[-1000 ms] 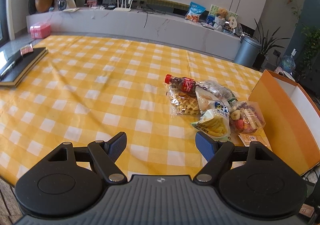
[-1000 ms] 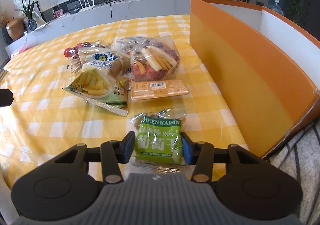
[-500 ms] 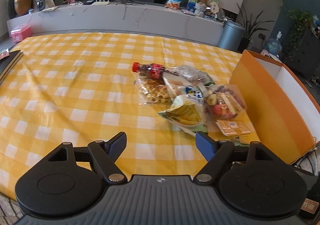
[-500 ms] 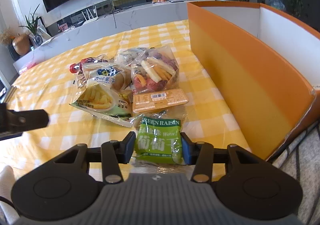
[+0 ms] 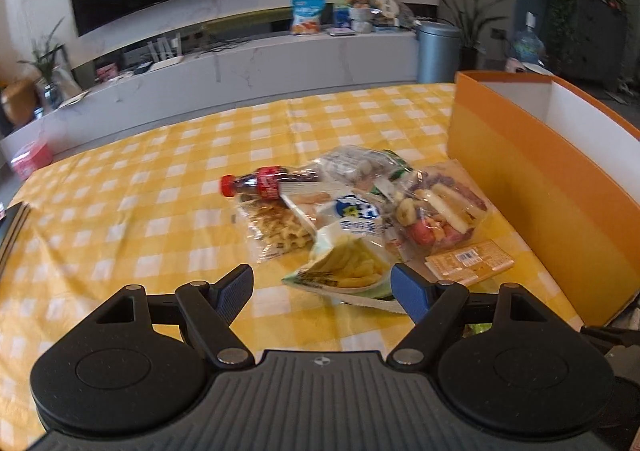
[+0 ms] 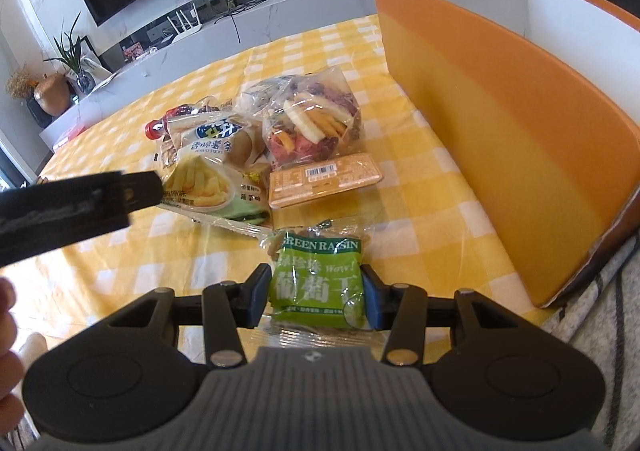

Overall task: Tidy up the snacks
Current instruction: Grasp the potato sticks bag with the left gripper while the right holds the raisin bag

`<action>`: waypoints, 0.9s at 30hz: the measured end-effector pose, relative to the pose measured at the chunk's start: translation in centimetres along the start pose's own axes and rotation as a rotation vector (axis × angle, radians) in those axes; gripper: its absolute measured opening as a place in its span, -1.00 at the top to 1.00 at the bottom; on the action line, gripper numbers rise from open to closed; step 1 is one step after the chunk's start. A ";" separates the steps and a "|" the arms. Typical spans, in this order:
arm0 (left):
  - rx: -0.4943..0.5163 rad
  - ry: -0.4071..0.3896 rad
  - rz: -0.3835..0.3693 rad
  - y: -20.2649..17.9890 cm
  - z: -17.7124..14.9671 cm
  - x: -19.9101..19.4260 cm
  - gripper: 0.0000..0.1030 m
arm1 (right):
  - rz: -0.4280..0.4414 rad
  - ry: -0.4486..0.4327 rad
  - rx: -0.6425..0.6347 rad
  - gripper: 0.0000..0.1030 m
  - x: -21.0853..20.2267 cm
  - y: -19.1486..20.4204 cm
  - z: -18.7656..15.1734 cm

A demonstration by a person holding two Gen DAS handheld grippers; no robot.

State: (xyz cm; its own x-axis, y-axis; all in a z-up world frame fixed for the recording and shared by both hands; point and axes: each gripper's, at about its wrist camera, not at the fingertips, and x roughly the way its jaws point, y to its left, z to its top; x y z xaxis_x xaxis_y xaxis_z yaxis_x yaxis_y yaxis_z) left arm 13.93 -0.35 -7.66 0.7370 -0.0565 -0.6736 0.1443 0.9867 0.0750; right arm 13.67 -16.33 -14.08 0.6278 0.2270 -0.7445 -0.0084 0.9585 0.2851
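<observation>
A snack pile lies on the yellow checked tablecloth [image 5: 160, 179]: a cola bottle [image 5: 260, 183], a waffle bag [image 5: 280, 229], a potato sticks bag [image 5: 348, 267], a mixed fruit bag [image 5: 436, 215] and a flat orange pack [image 5: 470, 263]. My left gripper [image 5: 322, 287] stands open just in front of the potato sticks bag, nothing between its pads. My right gripper [image 6: 315, 293] is shut on a green raisin packet [image 6: 316, 275] near the table's front edge. One left gripper finger [image 6: 80, 203] reaches in from the left beside the potato sticks bag [image 6: 208, 175].
A tall orange box [image 6: 500, 111] with a white inside stands open at the right of the pile. A TV counter [image 5: 280, 59] with plants and packets runs behind the table. A book [image 5: 12, 227] lies at the far left edge. A striped cloth [image 6: 600, 311] lies below the box.
My left gripper has swung right toward the snack pile and rolled, so its finger now shows in the right wrist view. The right gripper keeps its hold on the raisin packet.
</observation>
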 end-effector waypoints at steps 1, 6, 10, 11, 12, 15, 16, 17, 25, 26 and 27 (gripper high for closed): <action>0.020 -0.007 -0.014 -0.2 0.0 0.3 -0.79 | 0.001 0.000 0.002 0.10 0.0 0.0 0.0; 0.099 -0.026 0.011 -1.5 0.3 1.5 -0.79 | 0.007 0.003 0.009 0.10 0.0 -0.1 0.1; 0.104 -0.010 -0.011 -1.8 1.3 2.8 -0.79 | 0.008 0.004 0.011 0.10 0.0 -0.2 0.1; 0.103 -0.003 -0.025 -1.9 1.6 3.2 -0.79 | 0.009 0.002 0.012 0.10 0.0 -0.2 0.1; 0.107 0.011 -0.023 -2.1 1.9 3.7 -0.79 | 0.011 0.001 0.015 0.10 0.0 -0.3 0.1; 0.119 0.040 0.005 -2.9 2.5 4.9 -0.79 | 0.016 0.000 0.021 0.10 -0.1 -0.3 0.0; 0.129 0.054 0.013 -3.1 2.7 5.4 -0.80 | 0.016 0.000 0.021 0.10 -0.1 -0.3 0.0; 0.138 0.072 0.026 -3.4 2.8 6.0 -0.80 | 0.016 -0.001 0.020 0.10 -0.1 -0.3 0.0; 0.102 0.161 0.069 -3.0 3.1 8.5 -0.41 | 0.028 -0.001 0.033 0.09 -0.1 -0.6 0.0; 0.084 0.168 0.057 -2.7 3.2 8.3 -0.35 | 0.029 -0.001 0.033 0.09 -0.1 -0.5 -0.1; 0.070 0.159 0.059 -2.5 3.2 7.8 -0.18 | 0.030 -0.001 0.034 0.09 -0.1 -0.5 -0.1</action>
State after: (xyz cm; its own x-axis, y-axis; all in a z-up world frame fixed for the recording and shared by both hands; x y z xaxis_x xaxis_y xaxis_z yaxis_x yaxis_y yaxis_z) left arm 21.43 -3.73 -10.77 0.6322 0.0311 -0.7742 0.1536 0.9743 0.1645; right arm 13.56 -16.85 -14.23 0.6285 0.2554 -0.7347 -0.0012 0.9449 0.3275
